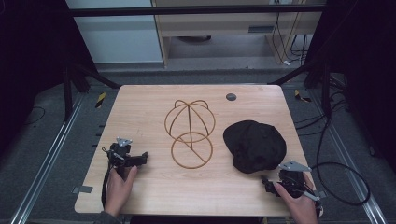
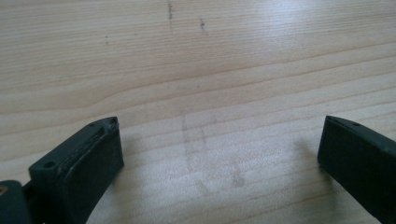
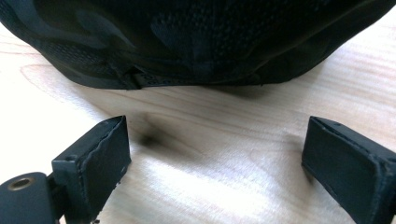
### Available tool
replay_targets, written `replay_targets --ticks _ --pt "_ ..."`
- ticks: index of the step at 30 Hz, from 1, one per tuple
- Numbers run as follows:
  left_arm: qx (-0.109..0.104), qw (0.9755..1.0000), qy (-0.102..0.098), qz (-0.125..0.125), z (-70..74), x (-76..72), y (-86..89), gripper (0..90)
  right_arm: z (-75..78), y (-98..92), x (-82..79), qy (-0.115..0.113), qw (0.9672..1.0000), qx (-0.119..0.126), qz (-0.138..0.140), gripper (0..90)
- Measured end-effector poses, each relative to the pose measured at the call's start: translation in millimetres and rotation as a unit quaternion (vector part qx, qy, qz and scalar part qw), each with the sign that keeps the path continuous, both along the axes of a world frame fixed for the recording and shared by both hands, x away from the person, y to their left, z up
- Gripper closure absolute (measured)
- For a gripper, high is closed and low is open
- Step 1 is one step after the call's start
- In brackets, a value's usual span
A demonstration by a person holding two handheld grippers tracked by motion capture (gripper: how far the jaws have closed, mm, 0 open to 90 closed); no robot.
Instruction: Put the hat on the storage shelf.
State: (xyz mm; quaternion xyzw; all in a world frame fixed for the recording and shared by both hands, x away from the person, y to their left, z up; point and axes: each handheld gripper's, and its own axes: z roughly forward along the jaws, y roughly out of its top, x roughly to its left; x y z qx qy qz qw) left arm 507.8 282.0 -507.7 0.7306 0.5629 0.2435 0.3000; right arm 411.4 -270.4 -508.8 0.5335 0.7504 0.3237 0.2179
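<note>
Approach stage: right gripper (image 1: 271, 183), jaws spread and empty, faces the cap (image 1: 255, 144) lying on the counter (image 1: 140, 107) beside the stand (image 1: 190, 134); next, pinch its near edge.

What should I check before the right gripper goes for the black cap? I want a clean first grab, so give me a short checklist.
1. Right gripper jaws open, nothing between them: ok.
2. Black cap lying flat on the table, apart from the jaws: ok.
3. Cap edge straight ahead of the right gripper: ok.
4. Wire hat stand free, nothing on it: ok.
5. Left gripper open over bare wood, away from cap and stand: ok.
6. Which way the cap's brim points: cannot tell.
</note>
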Motion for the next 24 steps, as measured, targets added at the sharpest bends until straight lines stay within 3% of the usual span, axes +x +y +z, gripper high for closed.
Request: replay_targets --ticks 13,14,16,18,24 --pt "0.000 1.0000 0.001 0.001 0.1 -0.3 1.1 0.0 44.0 8.7 -4.5 0.024 0.9993 -0.021 0.020 9.8" --pt "0.000 1.0000 0.001 0.001 0.1 -0.3 1.2 0.0 54.7 10.6 -3.9 0.029 0.9986 -0.033 0.028 9.9" --pt "0.000 1.0000 0.001 0.001 0.1 -0.3 1.2 0.0 58.4 11.2 -3.7 0.031 0.9983 -0.038 0.031 10.0" --pt "-0.001 1.0000 0.000 0.001 0.1 -0.2 1.1 0.0 73.7 12.4 -1.2 0.033 0.9974 -0.047 0.043 10.7" --pt "0.000 1.0000 0.001 0.001 0.1 -0.4 1.1 0.0 96.7 12.2 8.4 0.045 0.9959 -0.056 0.054 10.9"
